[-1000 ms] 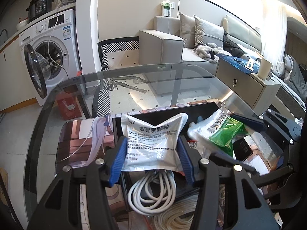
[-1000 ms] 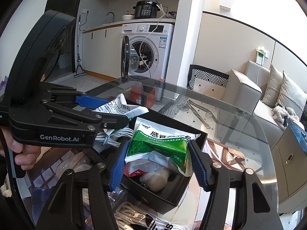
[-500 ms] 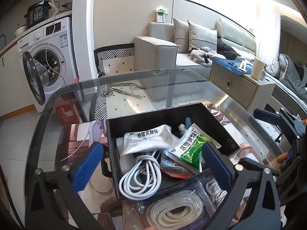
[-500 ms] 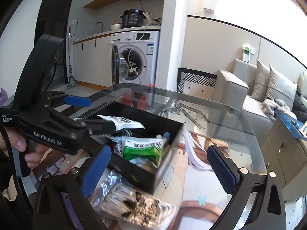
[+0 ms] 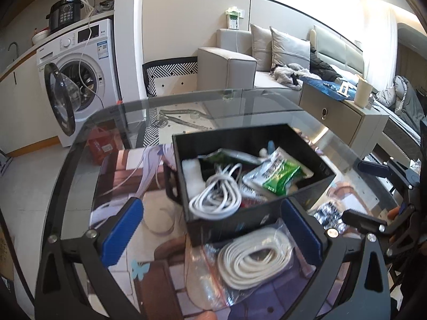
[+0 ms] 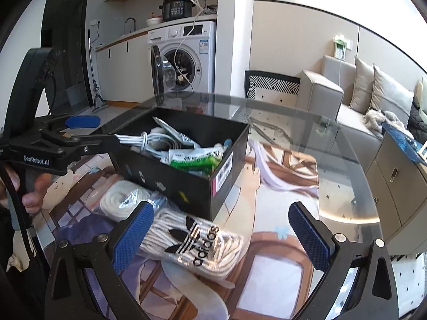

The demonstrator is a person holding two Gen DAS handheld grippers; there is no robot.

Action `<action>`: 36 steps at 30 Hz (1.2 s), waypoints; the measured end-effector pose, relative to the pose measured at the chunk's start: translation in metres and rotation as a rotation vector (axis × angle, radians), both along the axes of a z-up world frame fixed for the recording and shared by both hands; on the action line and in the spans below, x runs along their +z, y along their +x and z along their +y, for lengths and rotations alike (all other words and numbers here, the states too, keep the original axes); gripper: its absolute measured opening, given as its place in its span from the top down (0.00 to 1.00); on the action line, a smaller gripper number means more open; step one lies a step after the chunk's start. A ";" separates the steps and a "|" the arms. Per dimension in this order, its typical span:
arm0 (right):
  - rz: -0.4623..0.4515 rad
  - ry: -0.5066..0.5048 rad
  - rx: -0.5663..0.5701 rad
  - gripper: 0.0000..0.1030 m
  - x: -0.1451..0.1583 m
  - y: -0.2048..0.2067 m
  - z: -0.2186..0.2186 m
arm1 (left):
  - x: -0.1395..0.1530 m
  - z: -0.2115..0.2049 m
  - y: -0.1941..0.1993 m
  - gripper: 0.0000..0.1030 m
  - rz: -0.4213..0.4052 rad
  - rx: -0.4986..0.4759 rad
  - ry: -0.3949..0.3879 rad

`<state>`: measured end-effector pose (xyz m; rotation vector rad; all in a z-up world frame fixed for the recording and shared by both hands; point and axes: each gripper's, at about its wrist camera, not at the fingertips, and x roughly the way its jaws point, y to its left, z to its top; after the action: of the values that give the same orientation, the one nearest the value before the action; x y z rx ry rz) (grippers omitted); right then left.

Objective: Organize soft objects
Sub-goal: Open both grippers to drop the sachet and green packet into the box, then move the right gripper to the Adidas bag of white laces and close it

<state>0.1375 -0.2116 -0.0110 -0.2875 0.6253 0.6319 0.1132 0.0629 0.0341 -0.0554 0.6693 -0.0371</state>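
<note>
A black box (image 5: pixel 261 218) (image 6: pixel 184 184) stands on the glass table. It holds a coiled white cable (image 5: pixel 216 194), a green and white packet (image 5: pixel 280 173) (image 6: pixel 197 161) and other pouches. A clear bag of white rope (image 5: pixel 256 261) (image 6: pixel 125 197) lies in front of the box. A clear bag of laces with an adidas logo (image 6: pixel 197 242) lies beside it. My left gripper (image 5: pixel 210 236) is open and empty above the rope bag. My right gripper (image 6: pixel 221 236) is open and empty above the adidas bag.
The glass table (image 5: pixel 88 160) has a rounded edge, with a printed mat (image 6: pixel 280 176) under the box. A washing machine (image 5: pixel 80 77) with its door open stands behind, a sofa (image 5: pixel 240 64) and a low cabinet (image 5: pixel 347 122) to the right.
Both grippers have let go of their packets, which now lie in the box. Both have opened wide and drawn back and down toward the bags in front of the box.
</note>
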 end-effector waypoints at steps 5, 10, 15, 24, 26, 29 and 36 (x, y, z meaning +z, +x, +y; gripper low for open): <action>0.052 0.007 -0.001 0.01 -0.006 0.004 0.000 | -0.009 -0.001 -0.006 0.00 0.019 0.009 -0.008; 0.072 -0.005 -0.024 0.01 -0.009 0.006 0.001 | -0.020 -0.006 -0.006 0.00 0.038 0.001 -0.013; 0.098 -0.013 -0.017 0.01 -0.012 0.007 0.008 | -0.026 -0.011 -0.006 0.00 0.049 -0.013 -0.010; 0.115 -0.036 0.008 0.01 -0.019 0.002 0.025 | -0.033 -0.018 -0.015 0.00 0.069 -0.041 0.002; 0.112 -0.042 -0.004 0.01 -0.019 0.002 0.028 | -0.033 -0.019 -0.014 0.00 0.076 -0.047 0.004; 0.119 -0.044 -0.009 0.01 -0.021 0.001 0.032 | -0.032 -0.019 -0.015 0.00 0.074 -0.038 0.004; 0.126 -0.059 -0.017 0.01 -0.023 0.001 0.037 | -0.035 -0.010 -0.025 0.00 0.087 -0.022 -0.014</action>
<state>0.1380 -0.1748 -0.0342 -0.2984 0.7673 0.6194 0.0881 0.0525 -0.0014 -0.0637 0.7566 -0.0610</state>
